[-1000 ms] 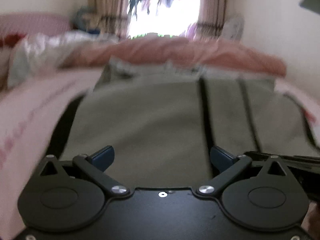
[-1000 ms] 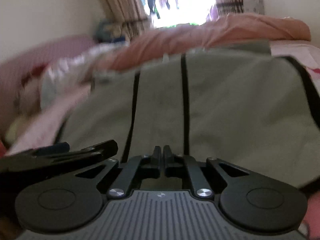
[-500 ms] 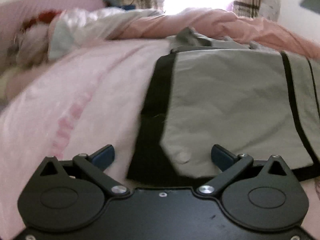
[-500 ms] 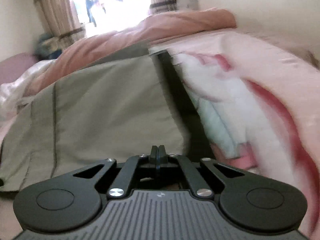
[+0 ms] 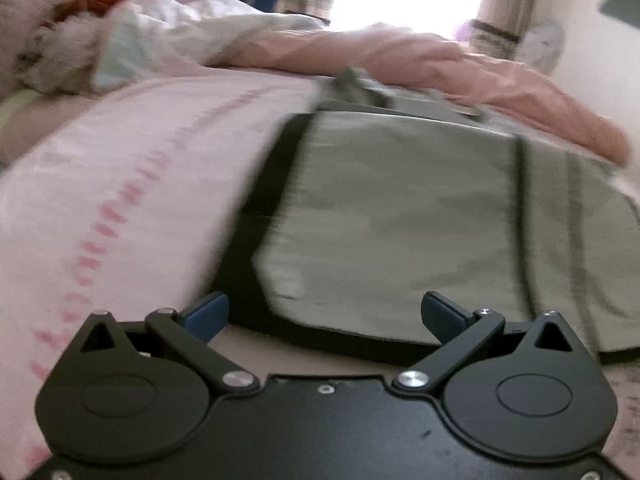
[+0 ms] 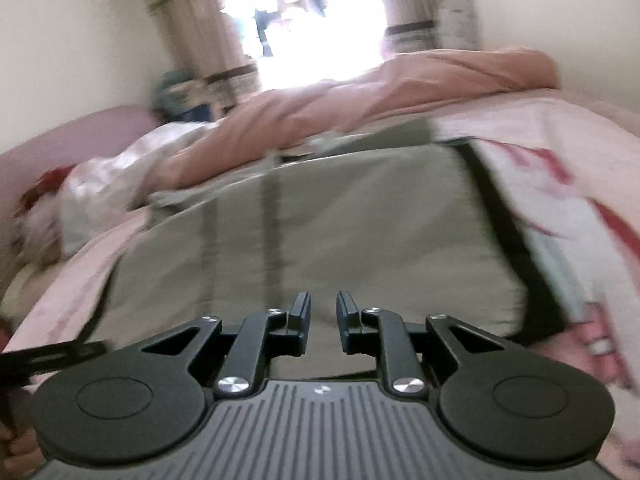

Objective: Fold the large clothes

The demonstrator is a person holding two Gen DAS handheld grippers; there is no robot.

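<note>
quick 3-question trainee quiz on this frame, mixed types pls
1. True or false: the left gripper is shut on the grey garment.
2. The garment lies on: A) a wooden table B) the pink bedsheet C) the floor
3. Fill in: the right gripper has ____ between its pads as its jaws open.

Key: 1 false, it is open and holds nothing; 2 B; 3 nothing.

Daylight blasts through the window [image 6: 304,20], blown out white in both views. Motion blur smears the bed [image 5: 120,200] and curtains [image 6: 192,28]; fisheye bends the edges, corners darken.
</note>
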